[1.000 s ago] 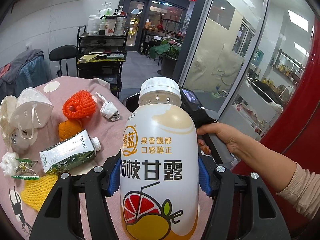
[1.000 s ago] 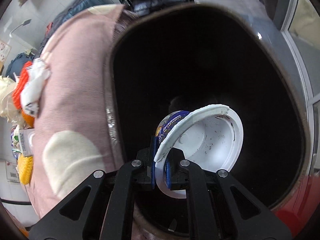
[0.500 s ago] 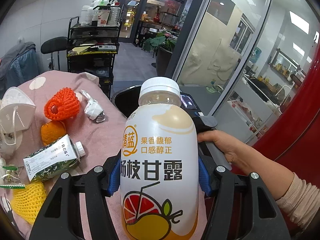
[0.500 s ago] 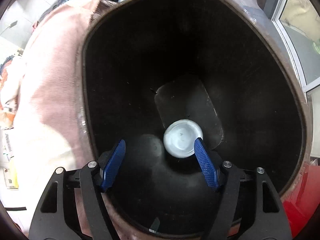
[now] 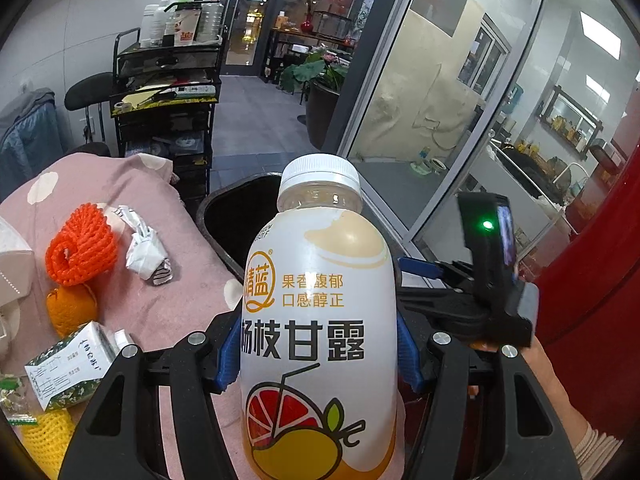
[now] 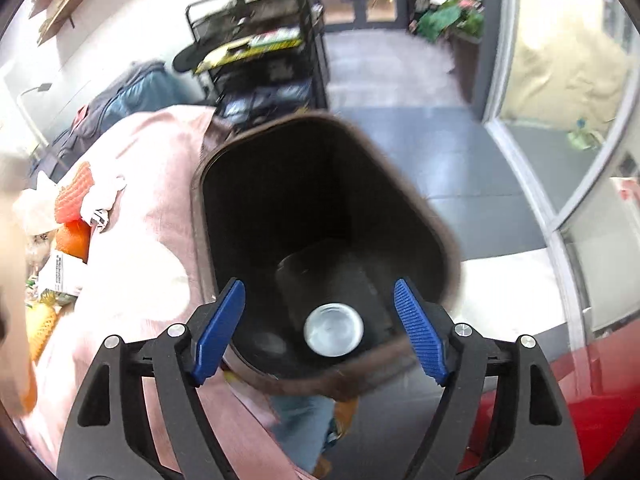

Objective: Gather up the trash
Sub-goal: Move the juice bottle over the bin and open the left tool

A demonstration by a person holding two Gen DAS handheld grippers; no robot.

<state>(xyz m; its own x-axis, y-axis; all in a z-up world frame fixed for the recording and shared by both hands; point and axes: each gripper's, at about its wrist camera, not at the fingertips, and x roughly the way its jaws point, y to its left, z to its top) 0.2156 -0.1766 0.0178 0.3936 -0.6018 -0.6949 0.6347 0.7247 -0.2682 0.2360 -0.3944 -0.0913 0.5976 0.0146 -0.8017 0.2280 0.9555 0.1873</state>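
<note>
Between the blue pads of the left gripper [image 5: 318, 354] stands a white drink bottle [image 5: 318, 320], upright, with a white cap, Chinese lettering and a fruit picture on its label. Both pads press on its sides, so the gripper is pinching the bottle at about its middle. Just behind the bottle in the left wrist view is the dark bin [image 5: 236, 220], its rim touching the edge of the pink cloth [image 5: 188, 264] that covers the table.

On the cloth, to the left of the bottle, lie more pieces of trash: an orange foam net [image 5: 80, 246], a crumpled white wrapper [image 5: 144, 250] just beside it, an orange fruit [image 5: 70, 308] below the net, a green and white carton [image 5: 70, 366] on its side, and a yellow foam net [image 5: 46, 436] at the lower edge.

Over the mouth of the bin hangs the right gripper [image 6: 320, 330], seen from its own camera. Its jaws are opening and already stand wide apart, with nothing between the pads; neither pad touches the bin. Far below, on the bin's floor, lies a round white cup [image 6: 334, 328], mouth or base up, I cannot tell which. This view is blurred at the edges.

In the left wrist view the right gripper shows beside the bottle, on its right, with a green light on its housing, held by a hand [image 5: 548, 376] in a pale sleeve. Beyond are a black shelf cart [image 5: 168, 92], a potted plant [image 5: 316, 80] and glass walls.
</note>
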